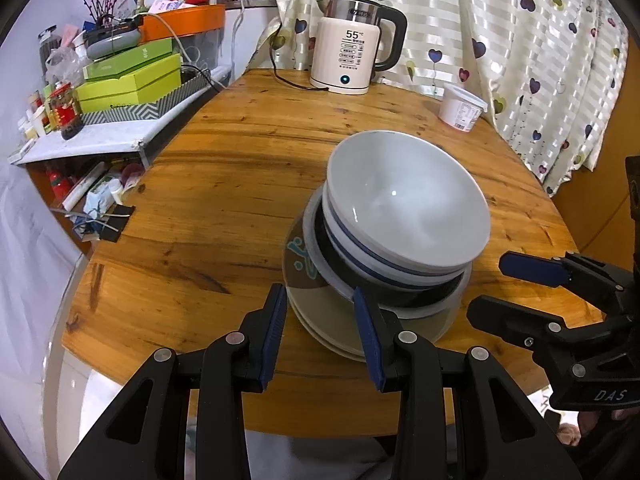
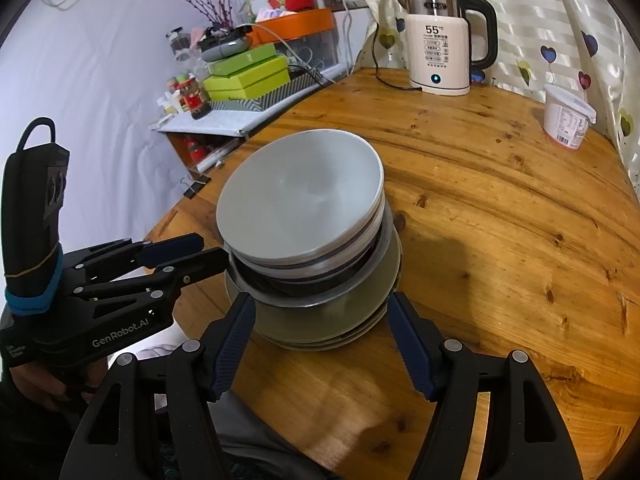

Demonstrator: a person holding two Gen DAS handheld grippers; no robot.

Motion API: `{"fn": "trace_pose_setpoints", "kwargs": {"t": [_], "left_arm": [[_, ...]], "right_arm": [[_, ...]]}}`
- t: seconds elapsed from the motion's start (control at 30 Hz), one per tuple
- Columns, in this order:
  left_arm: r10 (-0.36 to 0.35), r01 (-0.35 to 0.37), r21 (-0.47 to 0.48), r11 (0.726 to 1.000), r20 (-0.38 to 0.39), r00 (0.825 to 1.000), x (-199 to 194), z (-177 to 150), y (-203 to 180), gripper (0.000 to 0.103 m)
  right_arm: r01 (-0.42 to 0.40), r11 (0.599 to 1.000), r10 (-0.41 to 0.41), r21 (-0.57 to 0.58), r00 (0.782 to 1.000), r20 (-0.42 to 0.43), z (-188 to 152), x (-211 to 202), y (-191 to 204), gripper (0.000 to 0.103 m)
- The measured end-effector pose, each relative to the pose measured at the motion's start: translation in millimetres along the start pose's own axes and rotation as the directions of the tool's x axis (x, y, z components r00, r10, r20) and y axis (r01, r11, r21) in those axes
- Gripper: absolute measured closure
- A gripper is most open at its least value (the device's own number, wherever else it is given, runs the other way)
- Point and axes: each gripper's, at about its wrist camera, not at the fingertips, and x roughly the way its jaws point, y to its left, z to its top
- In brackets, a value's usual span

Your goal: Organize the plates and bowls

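A stack of dishes stands on the round wooden table (image 1: 208, 216). A white bowl (image 1: 404, 196) sits on top, nested in a blue-banded white bowl (image 1: 360, 252), over a black dish (image 1: 404, 300) and several plates (image 1: 320, 320). The stack also shows in the right wrist view, white bowl (image 2: 300, 204) above plates (image 2: 320, 320). My left gripper (image 1: 320, 316) is open, its jaws at the near left edge of the plates, holding nothing. My right gripper (image 2: 320, 320) is open, its jaws on either side of the plates' near edge. It shows at the right of the left wrist view (image 1: 512, 288).
A white electric kettle (image 1: 352, 52) with a cord stands at the table's far edge. A white plastic tub (image 1: 462, 106) sits at the far right. A cluttered shelf with green boxes (image 1: 128, 80) is to the left. A heart-print curtain (image 1: 540, 40) hangs behind.
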Motion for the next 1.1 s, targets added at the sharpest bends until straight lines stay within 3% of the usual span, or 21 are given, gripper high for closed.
{"fn": "trace_pose_setpoints", "kwargs": {"t": [1.1], "left_arm": [[0.033,-0.033,-0.011,0.999,-0.025,0.999,-0.5,-3.8,0.6,0.067]], "right_arm": [[0.013,1.000,-0.012,-0.023,1.000,0.017,-1.7,-5.7,7.4,0.034]]}}
